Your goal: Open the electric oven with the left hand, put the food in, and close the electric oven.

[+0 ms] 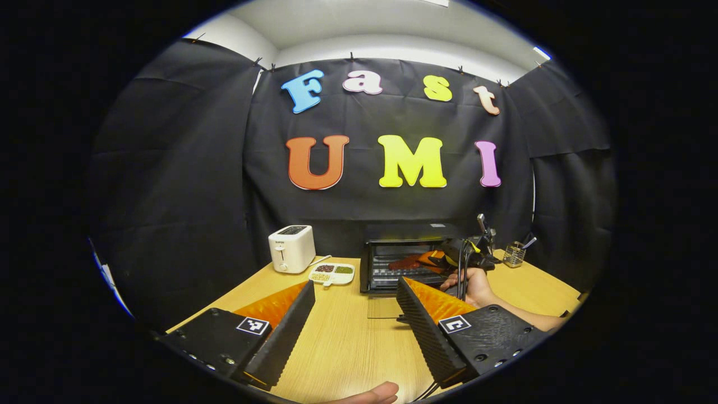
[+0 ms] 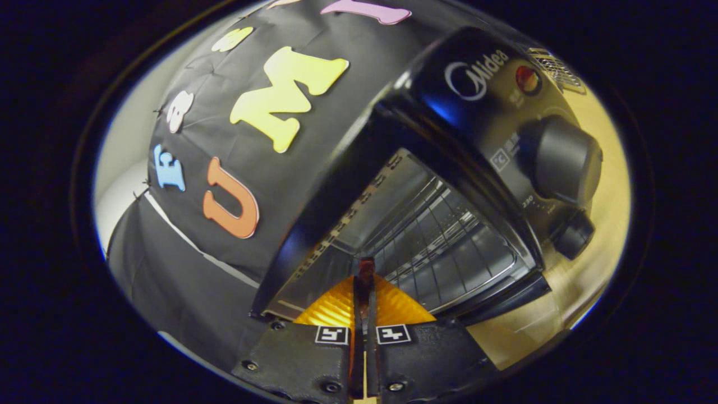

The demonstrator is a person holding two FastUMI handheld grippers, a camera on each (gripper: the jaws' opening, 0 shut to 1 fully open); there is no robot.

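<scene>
Left gripper held wide open above the surface, gripping nothing. Far across, oven with door dropped open, beside a toaster and a snack dish. Right gripper reaching into the oven mouth over the rack, fingers nearly together, pinching a thin dark piece of food.

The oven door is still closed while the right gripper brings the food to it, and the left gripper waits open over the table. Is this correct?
Not quite: the oven door is already open, lying flat in the left gripper view. The right gripper does bring the food to the rack, and the left gripper waits open over the table.
</scene>
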